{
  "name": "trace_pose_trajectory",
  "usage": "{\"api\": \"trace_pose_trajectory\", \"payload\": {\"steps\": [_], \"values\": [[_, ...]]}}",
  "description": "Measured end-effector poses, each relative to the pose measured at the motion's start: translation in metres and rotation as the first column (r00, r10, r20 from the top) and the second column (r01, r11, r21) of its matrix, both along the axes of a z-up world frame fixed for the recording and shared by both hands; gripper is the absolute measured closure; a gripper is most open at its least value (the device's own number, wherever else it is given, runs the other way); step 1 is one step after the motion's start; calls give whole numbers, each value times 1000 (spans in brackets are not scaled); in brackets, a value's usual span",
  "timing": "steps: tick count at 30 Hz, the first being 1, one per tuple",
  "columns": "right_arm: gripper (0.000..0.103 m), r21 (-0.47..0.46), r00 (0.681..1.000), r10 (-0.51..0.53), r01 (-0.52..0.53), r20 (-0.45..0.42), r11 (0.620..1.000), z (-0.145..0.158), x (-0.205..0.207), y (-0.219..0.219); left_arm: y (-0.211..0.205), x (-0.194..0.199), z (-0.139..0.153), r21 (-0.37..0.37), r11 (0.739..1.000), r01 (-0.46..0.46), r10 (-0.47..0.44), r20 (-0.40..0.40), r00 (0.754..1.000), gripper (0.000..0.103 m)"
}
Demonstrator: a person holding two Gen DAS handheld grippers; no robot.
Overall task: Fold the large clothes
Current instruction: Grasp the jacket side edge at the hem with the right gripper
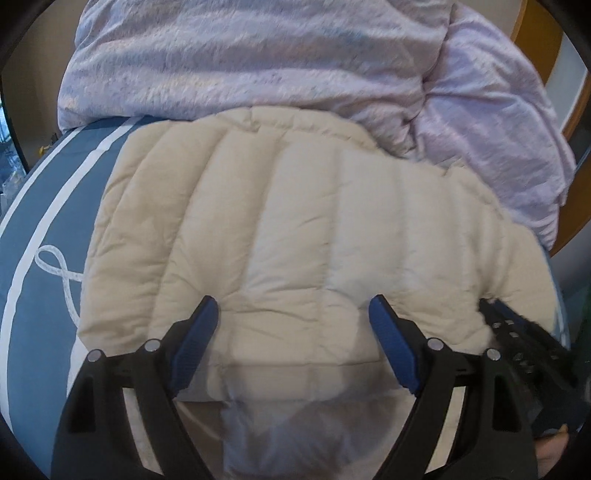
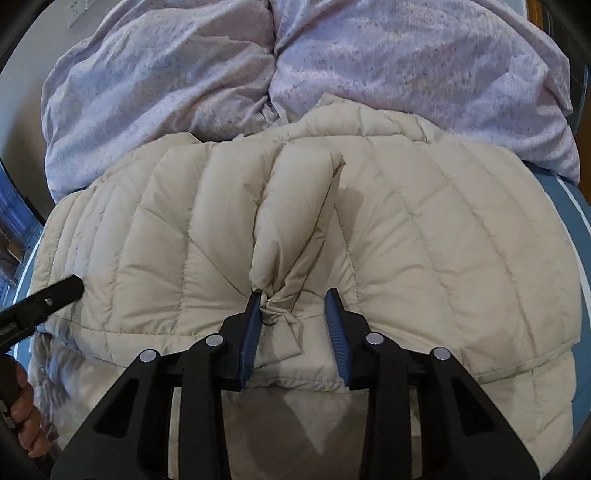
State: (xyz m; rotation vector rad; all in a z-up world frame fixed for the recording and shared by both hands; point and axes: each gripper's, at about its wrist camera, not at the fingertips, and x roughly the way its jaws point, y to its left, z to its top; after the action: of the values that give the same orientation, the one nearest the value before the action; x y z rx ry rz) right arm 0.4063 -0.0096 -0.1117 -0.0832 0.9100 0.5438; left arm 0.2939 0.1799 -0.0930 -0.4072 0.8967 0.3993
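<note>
A cream quilted puffer jacket [image 1: 295,221] lies spread on the bed, and it fills the middle of the right wrist view too [image 2: 443,240]. My left gripper [image 1: 292,301] hovers open over the jacket's near part, nothing between its blue pads. My right gripper [image 2: 293,295] stands partly open around a puffy raised fold [image 2: 295,206] of the jacket. The bunched end of that fold touches the left pad [image 2: 251,321]; the right pad [image 2: 338,325] stands clear of it. The right gripper's finger [image 1: 517,332] shows at the jacket's right edge, the left one's [image 2: 48,295] at its left edge.
A rumpled lilac duvet [image 1: 258,55] is heaped behind the jacket [image 2: 369,55]. The bed cover [image 1: 37,295] is blue with white stripes and a loop pattern. A person's hand [image 2: 22,424] shows at the lower left. A wooden frame [image 1: 532,33] stands at the far right.
</note>
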Motion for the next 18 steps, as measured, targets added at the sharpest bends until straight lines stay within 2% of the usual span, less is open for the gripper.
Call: {"api": "trace_pose_trajectory", "payload": {"steps": [5,9,10,11,13,18], "values": [[66,-15,1000,-6,6,31,1000,-3,-4,2,-5,3,-19,98,995,0,3,-25,1000,14],[62,30,1000,7,-7,-21,1000,3,2,-4,-5,2,-18,94,996,8,-5,-34,999,14],[50,49,999,14,-12,-42,999,6,3,-7,-6,-2,-16,95,995,19,-15,-38,999,14],[32,78,998,20,-15,-63,997,11,2,-14,-7,-7,-12,100,995,29,-26,-35,999,13],[13,117,998,26,-18,-63,993,22,-5,-25,-8,-21,-4,99,994,46,-43,-29,999,11],[7,122,993,85,-75,-77,990,40,-33,-65,-6,-78,16,118,991,63,-62,-13,998,7]]}}
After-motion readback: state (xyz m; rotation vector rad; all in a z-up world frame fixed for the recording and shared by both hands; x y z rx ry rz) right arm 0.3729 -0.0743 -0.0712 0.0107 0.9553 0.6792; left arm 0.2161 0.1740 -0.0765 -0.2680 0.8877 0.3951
